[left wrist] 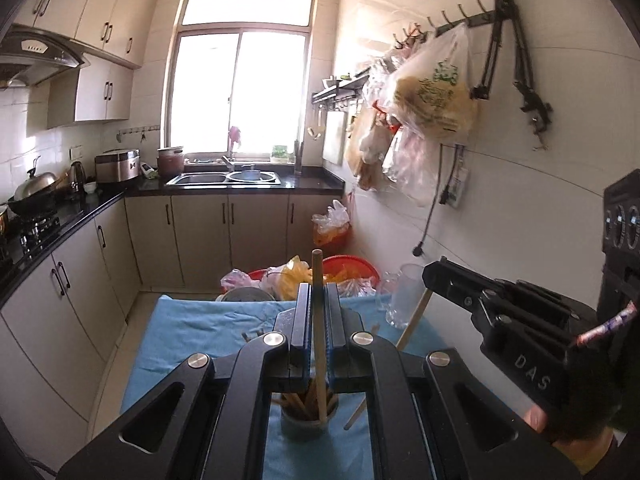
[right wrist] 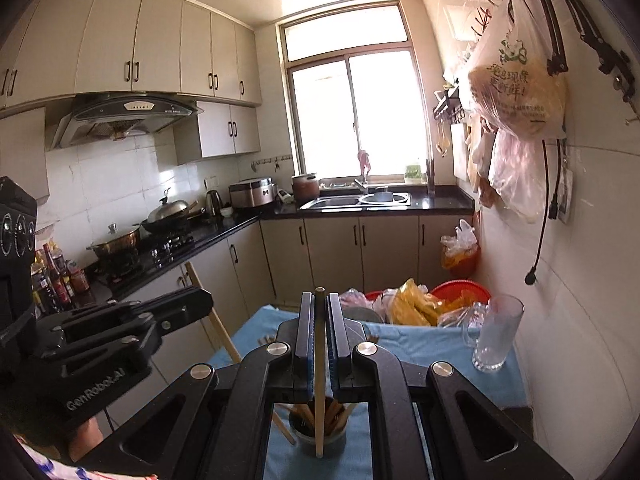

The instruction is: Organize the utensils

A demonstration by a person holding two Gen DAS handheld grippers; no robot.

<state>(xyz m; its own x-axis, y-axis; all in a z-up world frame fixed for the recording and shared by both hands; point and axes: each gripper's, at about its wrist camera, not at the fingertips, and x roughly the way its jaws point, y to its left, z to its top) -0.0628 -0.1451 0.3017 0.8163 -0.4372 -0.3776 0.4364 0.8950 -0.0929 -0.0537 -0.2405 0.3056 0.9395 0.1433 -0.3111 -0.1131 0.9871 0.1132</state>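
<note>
One wooden chopstick [left wrist: 318, 320] is clamped in the left gripper [left wrist: 319, 320], one chopstick [right wrist: 320, 360] in the right gripper [right wrist: 320, 332]. Chopstick cup [right wrist: 318, 432] below; one glass pitcher [right wrist: 496, 336] far right.

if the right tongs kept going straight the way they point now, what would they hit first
Probably the bags heaped in the red basin past the blue-clothed table's far edge; depth is hard to judge. The right tongs grip a chopstick.

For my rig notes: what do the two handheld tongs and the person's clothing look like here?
Both are matte black frames with triangular cut-outs, silver round pivot bolts and blue-edged pads. The left tongs carry white "GenRobot.AI" lettering on the side; the right tongs read "DAS". No cables show. A white patterned sleeve with blue and red marks sits behind the left one.
</note>
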